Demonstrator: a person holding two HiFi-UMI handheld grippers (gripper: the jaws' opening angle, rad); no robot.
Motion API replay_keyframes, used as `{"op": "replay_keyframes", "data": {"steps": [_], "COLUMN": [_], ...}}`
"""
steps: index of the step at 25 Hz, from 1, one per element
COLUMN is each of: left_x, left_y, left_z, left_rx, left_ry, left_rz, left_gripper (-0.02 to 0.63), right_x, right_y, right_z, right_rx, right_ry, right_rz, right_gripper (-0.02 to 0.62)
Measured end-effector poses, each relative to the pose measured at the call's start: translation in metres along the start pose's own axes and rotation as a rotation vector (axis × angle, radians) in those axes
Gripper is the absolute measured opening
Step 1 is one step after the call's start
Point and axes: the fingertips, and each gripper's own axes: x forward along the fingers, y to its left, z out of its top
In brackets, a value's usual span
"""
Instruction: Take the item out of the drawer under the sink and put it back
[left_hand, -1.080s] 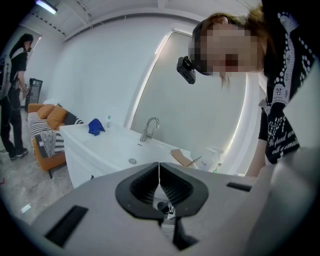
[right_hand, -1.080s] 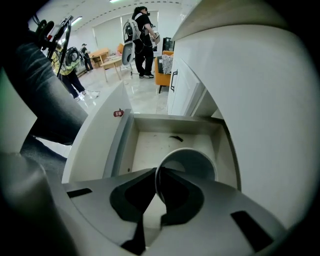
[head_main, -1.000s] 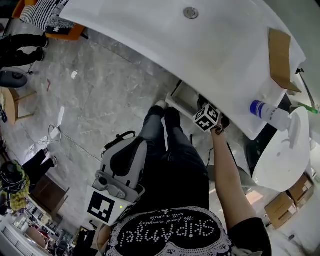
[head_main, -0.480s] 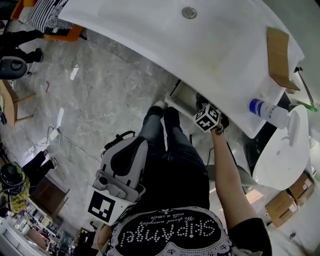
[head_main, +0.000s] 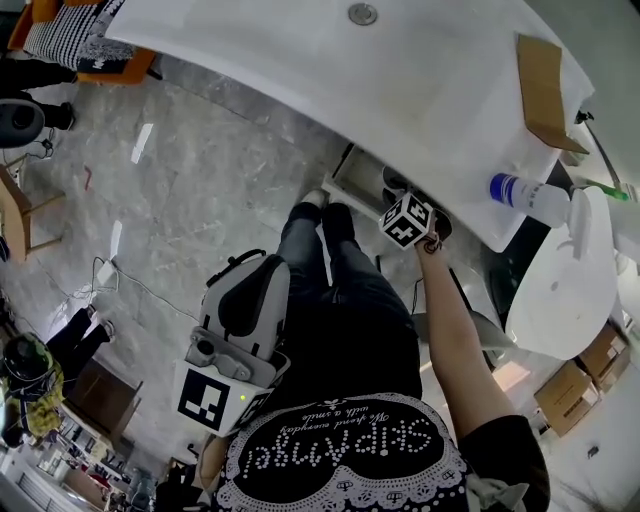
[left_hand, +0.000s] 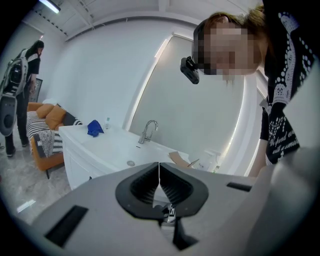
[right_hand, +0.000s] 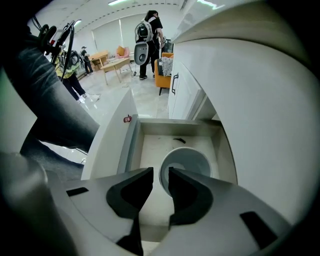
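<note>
Right gripper (right_hand: 161, 174): fingers apart, having just been opening, aimed down into the open drawer (right_hand: 149, 142) under the sink (head_main: 420, 90). White bowl (right_hand: 192, 159) sits on the drawer floor, its rim showing in the gap, ungripped. Left gripper (left_hand: 159, 170): fingers closed, empty.

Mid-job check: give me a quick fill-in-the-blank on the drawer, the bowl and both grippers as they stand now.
1. The white bowl sits in the drawer under the sink, and that drawer is ___.
2. The left gripper has its jaws ___, with nothing between them.
3. The right gripper points down over the bowl's ___, jaws apart.

Missing words: open; shut; rim.

Note: the right gripper's jaws have just been opening. The bowl's rim shows in the gap, and the pads are off it.
</note>
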Motion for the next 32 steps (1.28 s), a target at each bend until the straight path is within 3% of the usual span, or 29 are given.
{"op": "replay_keyframes", "data": {"steps": [10,15,23,32], "left_x": [-0.012,-0.013,-0.018,-0.025], "left_y": [-0.003,-0.006,-0.012,-0.016], "left_z": [0.007,0.011,0.016,0.027], "left_rx": [-0.004,0.002,0.003,0.024], "left_ry": [-0.044,-0.068,-0.086,-0.111], "left_rz": [-0.015,-0.035,-0.087,-0.143], "left_gripper": [0.006,0.005,0.006,0.005], "right_x": [-0.031,-0.048,-0.074,-0.117], "right_y": [0.002,-0.006,0.005,0.006], "right_z": [0.02,0.028,0.032,0.035], "right_rx": [0.066,0.133,0.305,0.396], "right_ry": [-0.101,-0.159,-0.252,-0.333], "right_rz": [-0.076,-0.147,-0.168,-0.272], "right_gripper": [0.084,0.02,0.018,0.018]}}
